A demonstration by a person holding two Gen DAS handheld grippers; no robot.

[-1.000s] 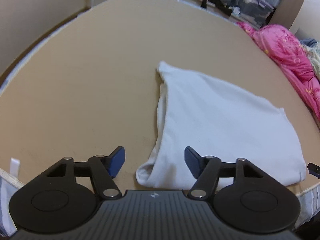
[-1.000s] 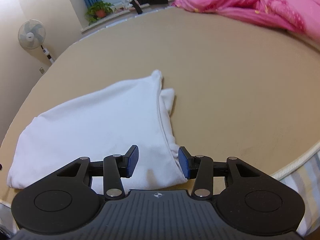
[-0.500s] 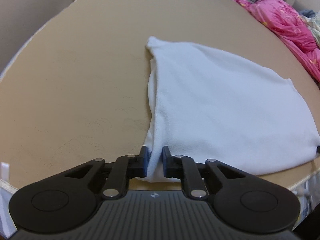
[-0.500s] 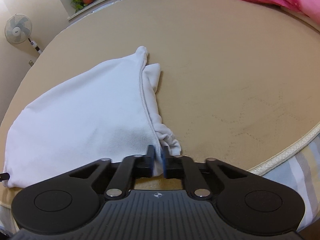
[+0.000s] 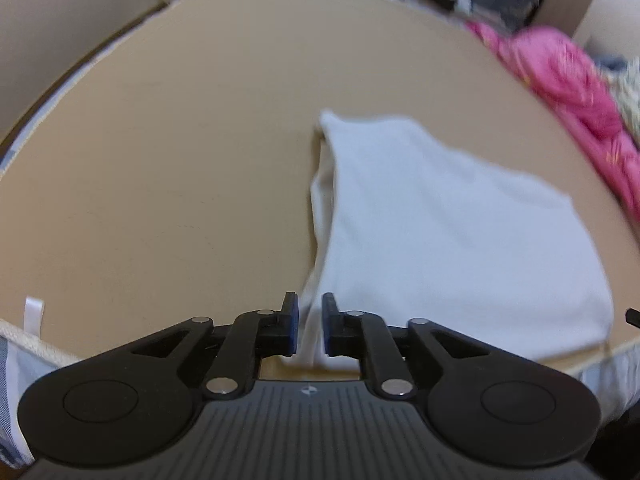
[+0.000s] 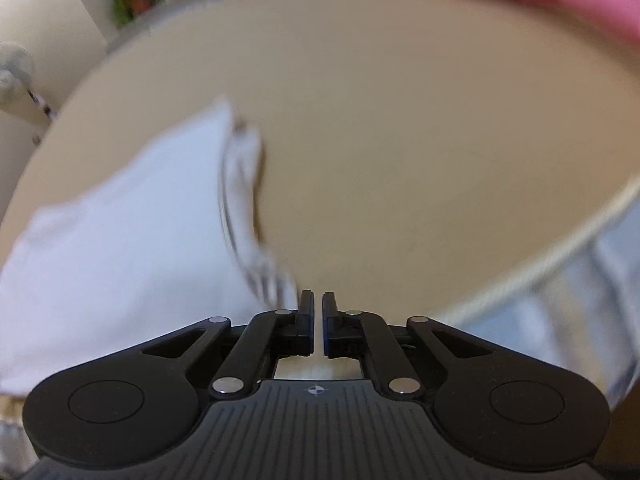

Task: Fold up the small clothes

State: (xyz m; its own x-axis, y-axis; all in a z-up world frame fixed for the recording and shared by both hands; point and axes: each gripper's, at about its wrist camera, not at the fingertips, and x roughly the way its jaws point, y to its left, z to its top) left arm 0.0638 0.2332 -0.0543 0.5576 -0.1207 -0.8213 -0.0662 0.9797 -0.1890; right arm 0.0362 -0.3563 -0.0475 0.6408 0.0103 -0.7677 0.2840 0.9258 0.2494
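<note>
A white folded garment (image 5: 440, 232) lies on the tan mattress (image 5: 180, 160). My left gripper (image 5: 309, 326) is shut on the garment's near left corner, with white cloth showing between the pads. In the right wrist view the garment (image 6: 120, 240) lies to the left, blurred by motion. My right gripper (image 6: 316, 322) is nearly shut at the garment's near right corner; only a thin gap shows between the jaws, and I cannot tell if cloth is held in it.
A pink quilt (image 5: 568, 80) lies at the far right of the mattress. The mattress's piped front edge (image 6: 540, 264) runs close under both grippers. A fan (image 6: 12, 76) and a potted plant (image 6: 136, 0) stand beyond the far side.
Both grippers went from open to closed on the garment's near corners, then lifted back; the near edge of the cloth rises with the left gripper. The right view is blurred by motion.
</note>
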